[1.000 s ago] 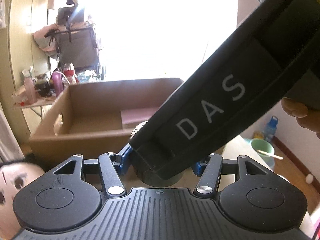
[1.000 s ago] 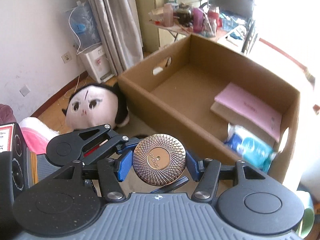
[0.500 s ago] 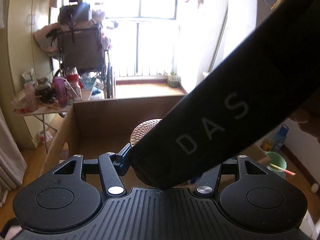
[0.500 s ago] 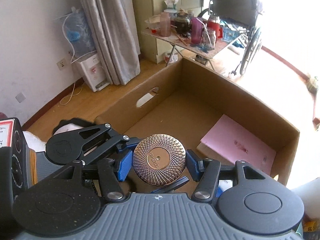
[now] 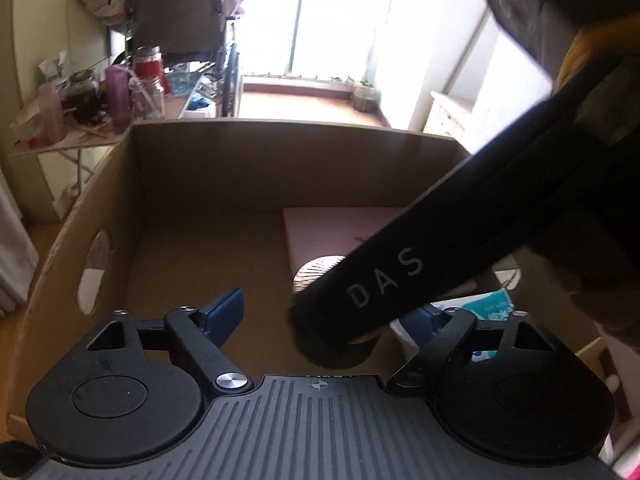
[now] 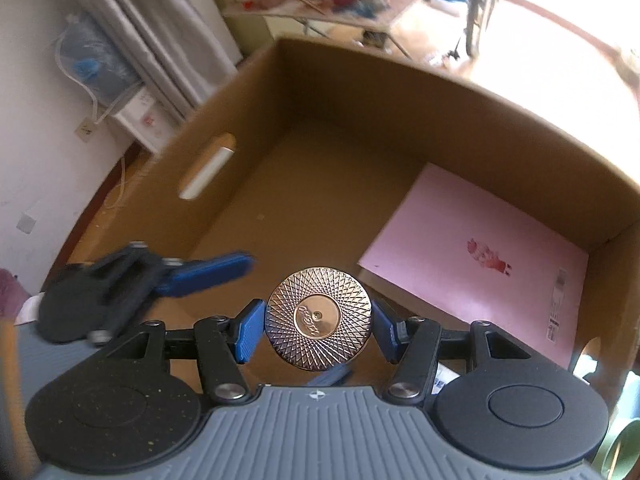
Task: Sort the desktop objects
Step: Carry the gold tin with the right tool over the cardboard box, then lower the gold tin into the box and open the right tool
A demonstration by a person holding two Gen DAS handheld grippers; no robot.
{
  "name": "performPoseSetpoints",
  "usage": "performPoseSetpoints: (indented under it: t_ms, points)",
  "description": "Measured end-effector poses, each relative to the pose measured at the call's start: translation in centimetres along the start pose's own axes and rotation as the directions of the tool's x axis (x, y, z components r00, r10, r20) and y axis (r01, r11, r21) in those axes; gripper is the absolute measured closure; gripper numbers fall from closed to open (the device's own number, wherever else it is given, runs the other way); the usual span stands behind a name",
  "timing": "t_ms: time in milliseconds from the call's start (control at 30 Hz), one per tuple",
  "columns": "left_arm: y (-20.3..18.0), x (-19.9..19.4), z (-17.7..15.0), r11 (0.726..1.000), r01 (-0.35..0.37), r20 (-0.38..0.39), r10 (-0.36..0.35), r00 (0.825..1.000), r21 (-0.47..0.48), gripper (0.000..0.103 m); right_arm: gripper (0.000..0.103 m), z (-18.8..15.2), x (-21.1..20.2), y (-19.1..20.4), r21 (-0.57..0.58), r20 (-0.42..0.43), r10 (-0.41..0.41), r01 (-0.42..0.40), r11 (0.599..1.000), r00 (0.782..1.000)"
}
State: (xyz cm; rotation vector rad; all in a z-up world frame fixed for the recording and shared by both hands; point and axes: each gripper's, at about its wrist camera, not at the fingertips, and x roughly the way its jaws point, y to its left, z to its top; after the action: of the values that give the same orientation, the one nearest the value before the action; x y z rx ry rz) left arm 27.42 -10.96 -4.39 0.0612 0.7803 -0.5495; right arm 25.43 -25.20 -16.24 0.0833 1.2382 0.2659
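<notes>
- Cardboard all round you now: both grippers hang over the open box (image 6: 460, 92), which makes sense if this is where the sorted things go.
- Your right gripper (image 6: 318, 330) has its blue pads pressed on either side of the round bronze-coloured lid (image 6: 318, 318), patterned face up toward the camera. Whatever sits under that lid is mostly hidden in this view.
- Your left gripper (image 5: 320, 312) is opening its jaws at this moment; from its own view the blue fingers (image 5: 224, 308) stand wide, and nothing is pinched between them. The dark bar (image 5: 400, 276) lettered DAS crosses in front, so I cannot tell what lies right behind it.
- From the right wrist view, the left gripper shows blurred at the near left corner of the box, beside the lidded thing.
- A pink book (image 6: 480, 256) already lies flat along the right side of the box floor, leaving bare cardboard toward the left wall with its hand slot (image 6: 208, 172).
- My read: you're holding the lid level so it goes down upright on that bare patch.
- Watch the book's edge; set down half on it, the piece could tip.
</notes>
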Motion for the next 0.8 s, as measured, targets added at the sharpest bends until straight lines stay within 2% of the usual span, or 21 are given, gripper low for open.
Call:
performPoseSetpoints:
  t_ms: [200, 400, 567, 800]
  points:
    - [1.5, -2.7, -1.5, 0.995, -0.075, -0.03, 0.073, 0.997, -0.063, 0.008, 0.042, 0.3, 2.9, -1.5, 0.051, -0.063, -0.006, 0.009, 0.999, 0.998]
    - [2.1, -7.9, -3.5, 0.987, -0.05, 0.001, 0.051, 0.999, -0.154, 0.005, 0.042, 0.2, 4.6, -1.8, 0.057, -0.092, -0.026, 0.031, 0.998, 0.995]
    - [1.1, -11.4, -5.3, 0.988, -0.026, 0.053, 0.034, 0.998, -0.153, 0.002, 0.042, 0.4, 4.9, -1.3, 0.03, -0.077, -0.062, 0.064, 0.997, 0.995]
    - [-0.4, -13.3, -7.8, 0.988, -0.013, 0.078, 0.026, 0.997, -0.156, 0.002, 0.042, 0.1, 5.0, -0.7, 0.027, -0.082, -0.102, 0.104, 0.994, 0.991]
